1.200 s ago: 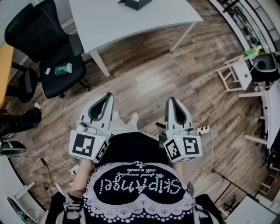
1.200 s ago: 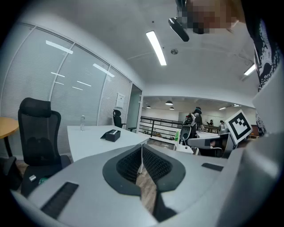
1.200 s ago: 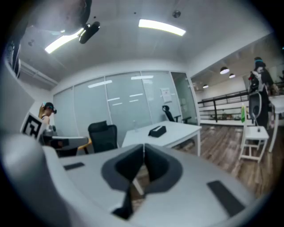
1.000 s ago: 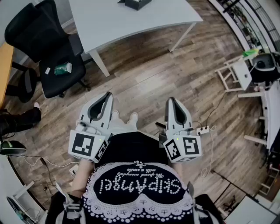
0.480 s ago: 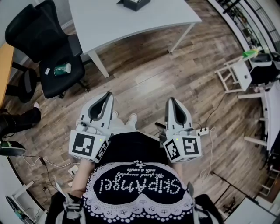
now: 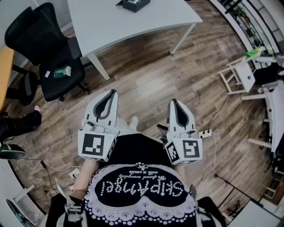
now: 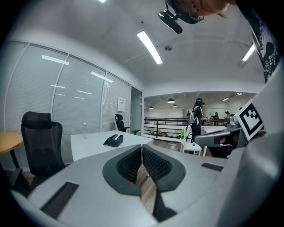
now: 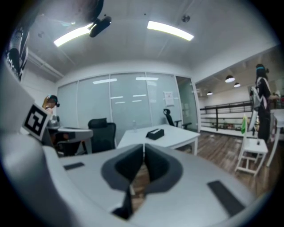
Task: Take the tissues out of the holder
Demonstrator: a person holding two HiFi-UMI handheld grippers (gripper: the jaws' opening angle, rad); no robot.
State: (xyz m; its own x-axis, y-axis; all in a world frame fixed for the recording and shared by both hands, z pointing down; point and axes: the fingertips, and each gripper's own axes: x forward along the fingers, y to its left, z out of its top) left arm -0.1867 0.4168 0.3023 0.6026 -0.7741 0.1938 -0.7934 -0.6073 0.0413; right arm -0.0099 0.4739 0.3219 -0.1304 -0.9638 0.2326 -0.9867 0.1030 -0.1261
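Floor [image 6: 155, 75]: wood-grain planks, brown, low sheen. Table [image 6: 111, 26]: smooth, matt white top. Office chair [image 6: 26, 31]: black cloth upholstery. Left gripper [image 6: 112, 91] and right gripper [image 6: 173, 101]: smooth, matt pale-grey plastic shells. Pads [image 7: 128, 164]: black, matt, finely ribbed. Tissue holder [image 6: 136, 4]: dark, matt.

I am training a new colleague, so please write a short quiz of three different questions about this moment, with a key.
1. True or false: the left gripper holds a tissue.
2. The tissue holder stands on: A) the white table; B) the wooden floor; C) the orange desk.
3. Fill in: the green packet lies on the black ____.
Key: 1 false, its jaws are shut, empty; 2 A; 3 chair.
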